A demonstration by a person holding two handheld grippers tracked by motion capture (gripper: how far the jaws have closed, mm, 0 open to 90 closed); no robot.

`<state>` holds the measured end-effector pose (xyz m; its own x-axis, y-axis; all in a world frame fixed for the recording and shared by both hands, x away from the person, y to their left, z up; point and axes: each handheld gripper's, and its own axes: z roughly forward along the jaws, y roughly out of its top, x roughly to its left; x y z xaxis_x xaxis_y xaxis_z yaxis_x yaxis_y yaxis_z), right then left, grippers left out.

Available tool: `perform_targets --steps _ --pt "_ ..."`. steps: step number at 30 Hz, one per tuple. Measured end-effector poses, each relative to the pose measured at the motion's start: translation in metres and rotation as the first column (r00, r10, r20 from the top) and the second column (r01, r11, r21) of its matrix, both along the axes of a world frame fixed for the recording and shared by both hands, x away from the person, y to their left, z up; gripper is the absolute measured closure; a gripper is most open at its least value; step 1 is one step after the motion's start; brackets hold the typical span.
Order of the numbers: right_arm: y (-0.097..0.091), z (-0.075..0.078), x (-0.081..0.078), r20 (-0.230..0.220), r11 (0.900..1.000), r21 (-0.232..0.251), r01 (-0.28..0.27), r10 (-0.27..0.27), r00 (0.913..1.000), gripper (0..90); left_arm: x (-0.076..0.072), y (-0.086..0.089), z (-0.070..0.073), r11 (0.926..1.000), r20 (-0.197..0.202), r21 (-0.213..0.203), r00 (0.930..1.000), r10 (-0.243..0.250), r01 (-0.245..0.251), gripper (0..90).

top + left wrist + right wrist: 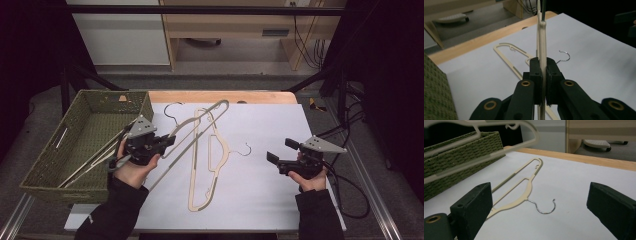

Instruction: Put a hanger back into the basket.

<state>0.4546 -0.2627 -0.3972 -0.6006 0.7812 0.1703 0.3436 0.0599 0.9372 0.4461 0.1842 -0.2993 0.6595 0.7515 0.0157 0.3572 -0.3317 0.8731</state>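
Left claw (pixel 543 82) pinching a cream hanger (pixel 542 47) lifted off the white table (pixel 260 185) beside the green basket (pixel 75 135); right claw (pixel 539 212) spread wide, holding nothing.

grey floor (pixel 240 55), wooden desk (pixel 235 22) behind

Left gripper (pixel 167 141) clamped, right gripper (pixel 272 158) agape.
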Motion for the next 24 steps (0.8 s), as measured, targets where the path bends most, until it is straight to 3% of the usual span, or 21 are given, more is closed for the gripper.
perform_targets --steps 6,12,18,24 --pt "0.000 -0.001 0.000 -0.004 1.0000 -0.003 -0.001 0.001 1.0000 6.4 -0.003 0.021 0.038 0.9993 0.063 0.017 0.9975 -0.033 0.032 85.6" --pt "0.001 -0.001 0.000 -0.008 1.0000 0.002 0.006 -0.006 0.9999 6.0 0.000 0.046 0.066 0.9991 0.109 0.034 0.9936 -0.028 0.024 85.6" --pt "0.001 -0.002 0.001 -0.008 1.0000 -0.006 0.006 -0.006 0.9999 5.9 0.003 0.074 0.079 0.9978 0.138 0.065 0.9904 0.004 -0.013 85.6" --pt "0.002 -0.003 0.002 -0.013 0.9999 -0.009 0.009 -0.009 0.9999 5.8 0.012 0.100 0.077 0.9924 0.143 0.110 0.9889 0.039 -0.055 85.6"
